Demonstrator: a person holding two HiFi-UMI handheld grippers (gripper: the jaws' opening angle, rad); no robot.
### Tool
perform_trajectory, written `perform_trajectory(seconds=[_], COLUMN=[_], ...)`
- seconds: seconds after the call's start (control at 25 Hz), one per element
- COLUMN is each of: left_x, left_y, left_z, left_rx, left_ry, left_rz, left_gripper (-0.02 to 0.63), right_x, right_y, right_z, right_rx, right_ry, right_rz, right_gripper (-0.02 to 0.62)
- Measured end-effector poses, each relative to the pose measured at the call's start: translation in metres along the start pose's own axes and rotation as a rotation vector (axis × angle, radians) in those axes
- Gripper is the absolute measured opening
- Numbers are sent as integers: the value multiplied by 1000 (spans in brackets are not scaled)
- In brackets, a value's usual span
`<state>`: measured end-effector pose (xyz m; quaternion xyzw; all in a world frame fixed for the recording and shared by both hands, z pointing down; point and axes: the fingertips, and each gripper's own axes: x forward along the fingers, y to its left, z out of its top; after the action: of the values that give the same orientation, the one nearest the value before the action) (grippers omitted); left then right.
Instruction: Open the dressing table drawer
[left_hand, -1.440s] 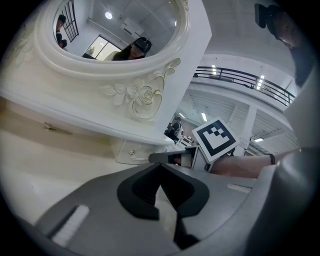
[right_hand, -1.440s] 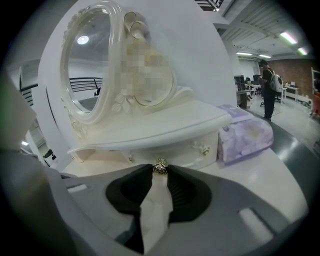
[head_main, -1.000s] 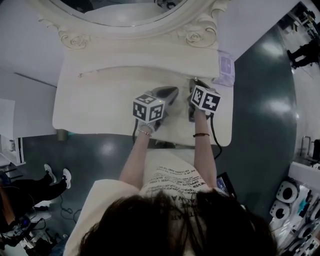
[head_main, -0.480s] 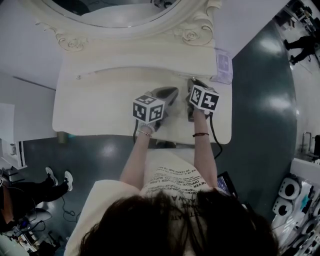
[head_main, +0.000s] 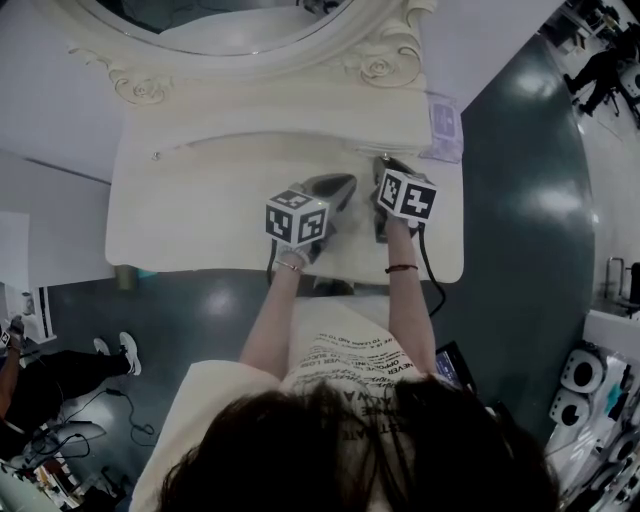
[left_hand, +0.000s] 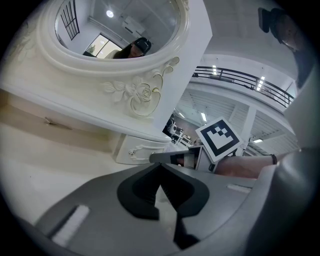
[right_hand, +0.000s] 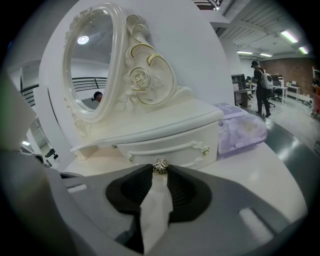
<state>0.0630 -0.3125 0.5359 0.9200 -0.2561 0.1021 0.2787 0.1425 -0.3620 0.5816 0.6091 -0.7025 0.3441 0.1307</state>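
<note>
Right gripper (right_hand: 160, 173): jaws clamped on drawer knob (right_hand: 160, 167), unchanged from a second ago. Drawer (right_hand: 172, 147): under the mirror shelf, at the right end of the dressing table (head_main: 200, 220). Left gripper (left_hand: 161, 167): jaws together, empty.

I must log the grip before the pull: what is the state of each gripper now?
Left gripper: closed, holding nothing.
Right gripper: closed on the small round metal knob of the cream drawer.
</note>
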Motion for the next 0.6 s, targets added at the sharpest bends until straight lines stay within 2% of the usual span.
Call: perform_trajectory(seconds=[0.6], left_x=[-7], left_y=[-5], left_z=[-6], left_rx=[5], left_ry=[3], left_rz=[-10], left_gripper=[-2], right_x=[-7], right_y=[2], right_z=[-10], right_rx=[5], right_ry=[6], right_rz=[-6], right_gripper=[101])
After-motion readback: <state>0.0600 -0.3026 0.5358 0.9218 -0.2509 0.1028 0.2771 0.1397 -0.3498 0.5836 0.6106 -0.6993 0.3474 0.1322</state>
